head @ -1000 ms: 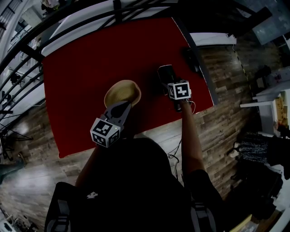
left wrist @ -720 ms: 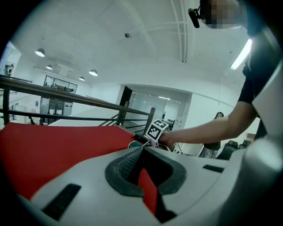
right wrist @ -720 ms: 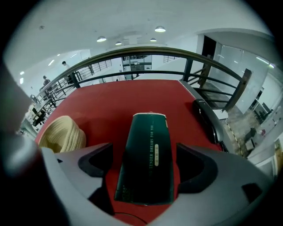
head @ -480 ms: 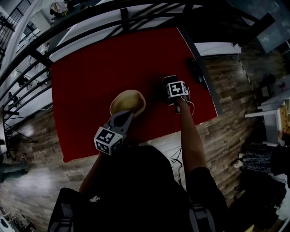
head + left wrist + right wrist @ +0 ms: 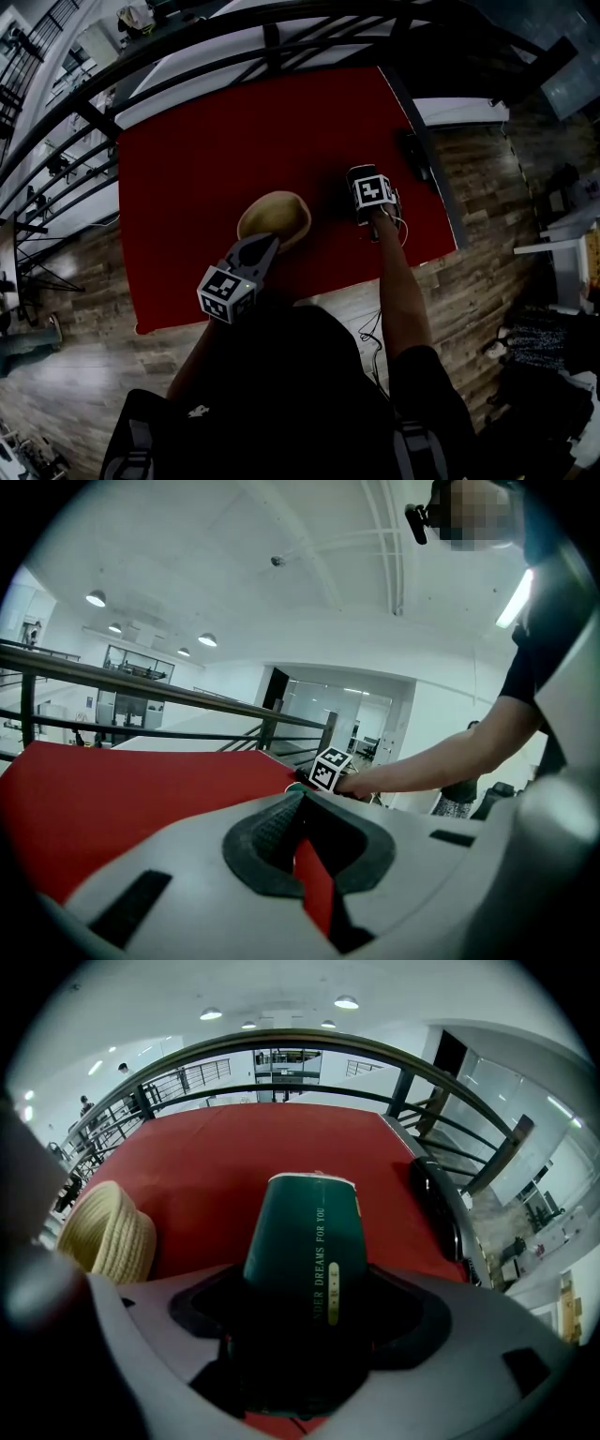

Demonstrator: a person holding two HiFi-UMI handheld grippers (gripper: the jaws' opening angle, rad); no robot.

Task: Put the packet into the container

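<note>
My right claw has dropped over the green packet, jaws just spread wide around it. It sits on the red cloth near the container; my left claw is closed, empty.

Right gripper has sunk toward the red desk, its jaws just opening wider around the dark green packet between them. From the head view, its marker cube now sits closer over the packet.
</note>
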